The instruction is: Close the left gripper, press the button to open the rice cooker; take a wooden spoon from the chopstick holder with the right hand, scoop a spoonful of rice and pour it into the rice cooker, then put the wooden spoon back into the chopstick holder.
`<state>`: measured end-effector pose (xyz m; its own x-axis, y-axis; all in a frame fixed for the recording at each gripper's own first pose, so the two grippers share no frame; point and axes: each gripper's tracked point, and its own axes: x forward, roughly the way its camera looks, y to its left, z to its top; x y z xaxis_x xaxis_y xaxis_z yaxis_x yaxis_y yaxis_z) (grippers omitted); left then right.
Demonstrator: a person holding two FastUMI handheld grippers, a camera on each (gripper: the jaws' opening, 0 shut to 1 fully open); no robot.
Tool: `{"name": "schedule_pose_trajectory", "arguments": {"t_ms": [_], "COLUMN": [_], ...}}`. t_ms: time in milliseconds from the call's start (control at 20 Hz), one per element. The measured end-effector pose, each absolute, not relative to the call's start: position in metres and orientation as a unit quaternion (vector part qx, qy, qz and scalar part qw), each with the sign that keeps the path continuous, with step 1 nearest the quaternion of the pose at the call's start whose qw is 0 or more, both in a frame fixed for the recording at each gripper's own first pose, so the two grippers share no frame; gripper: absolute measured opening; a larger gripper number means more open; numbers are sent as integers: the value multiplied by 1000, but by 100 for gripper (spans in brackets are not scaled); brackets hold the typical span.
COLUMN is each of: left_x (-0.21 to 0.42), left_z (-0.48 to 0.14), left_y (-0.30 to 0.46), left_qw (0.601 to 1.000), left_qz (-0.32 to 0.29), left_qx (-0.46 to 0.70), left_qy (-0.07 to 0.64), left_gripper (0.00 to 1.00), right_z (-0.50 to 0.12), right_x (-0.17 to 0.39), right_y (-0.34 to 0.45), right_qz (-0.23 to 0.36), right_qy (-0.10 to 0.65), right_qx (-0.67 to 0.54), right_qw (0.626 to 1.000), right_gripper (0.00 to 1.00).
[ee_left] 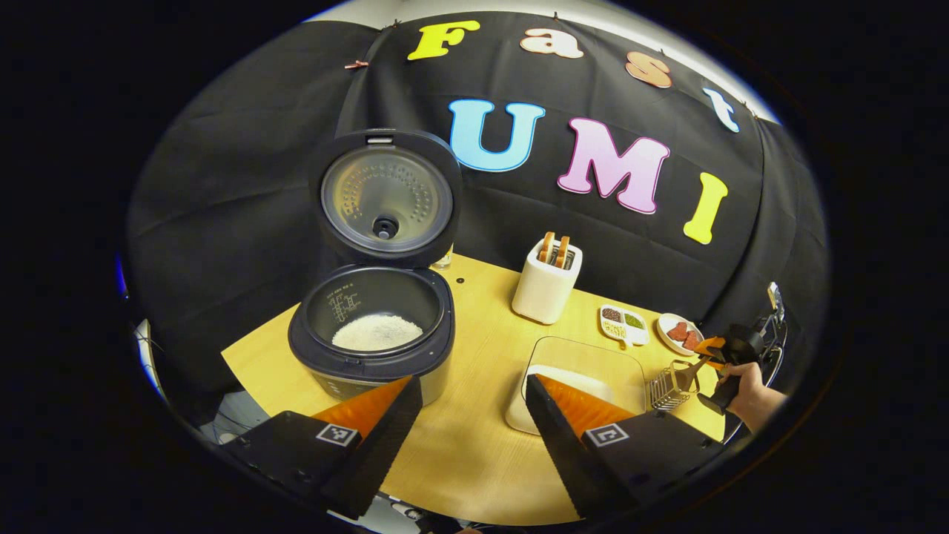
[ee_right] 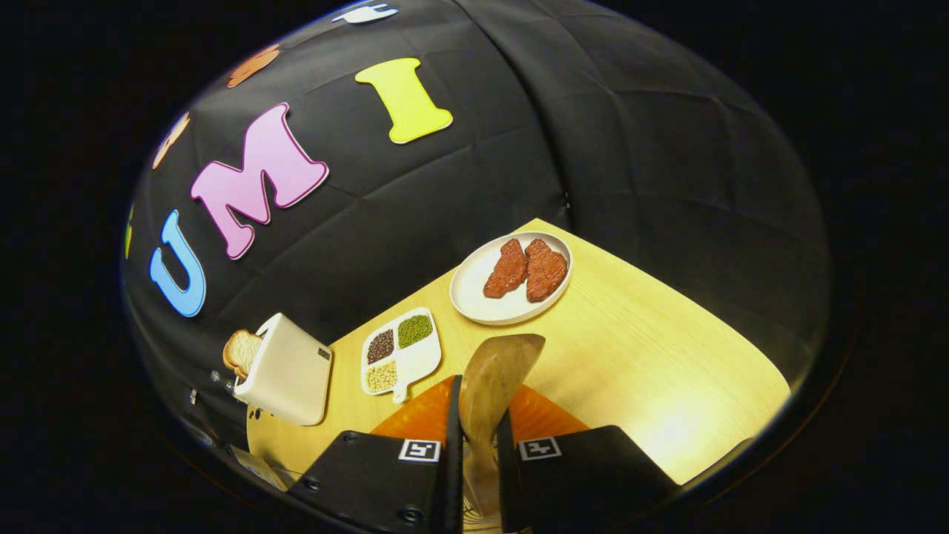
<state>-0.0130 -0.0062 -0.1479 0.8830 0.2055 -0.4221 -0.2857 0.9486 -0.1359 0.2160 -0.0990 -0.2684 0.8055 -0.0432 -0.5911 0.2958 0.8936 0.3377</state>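
With the cooker lid flipped up, I can see rice sitting in the bottom of the pot, and it's standing at the table's left end, close to the front-left edge. My left gripper is spread wide, holding nothing, hovering low just in front of the cooker with bare table between its fingers.

Over on the right, my right gripper is pinching the spoon by its neck, both fingers pressed on it, bowl end poking forward and up over the table. In the left gripper view that same gripper sits far right in a hand, with the spoon right at the wire holder; can't tell if the handle is inside the holder or just above it.

Between cooker and holder there's a clear tray with something white in it, partly hidden behind my left gripper's finger. Behind that: toaster with bread sticking out, a divided dish of beans and grains, and a plate with two meat pieces near the back corner.

Room-wise, the right end of the table is wide open past the plate, and there's a decent open strip between cooker and tray. Pale wood top, black cloth wall close behind.
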Motion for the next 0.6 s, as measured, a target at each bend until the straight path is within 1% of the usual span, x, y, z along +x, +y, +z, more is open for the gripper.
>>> {"name": "schedule_pose_trajectory", "arguments": {"t_ms": [100,200,450,600], "left_x": [-17,-21,-32,-36], "left_z": [-151,-151,-149,-142], "left_y": [-8,-5,4,13], "left_qw": [965,965,964,966], "left_qz": [126,127,122,119], "left_qx": [-102,-102,-111,-110], "left_qy": [206,207,208,201], "left_gripper": [96,95,95,95], "right_z": [-265,-257,-215,-178], "right_x": [210,208,200,196], "right_y": [-92,-91,-91,-86], "right_qz": [-82,-71,-73,-71], "right_qy": [304,300,262,233], "right_qx": [221,213,211,214], "right_qw": [923,927,939,946], "right_gripper": [23,17,17,17]}}
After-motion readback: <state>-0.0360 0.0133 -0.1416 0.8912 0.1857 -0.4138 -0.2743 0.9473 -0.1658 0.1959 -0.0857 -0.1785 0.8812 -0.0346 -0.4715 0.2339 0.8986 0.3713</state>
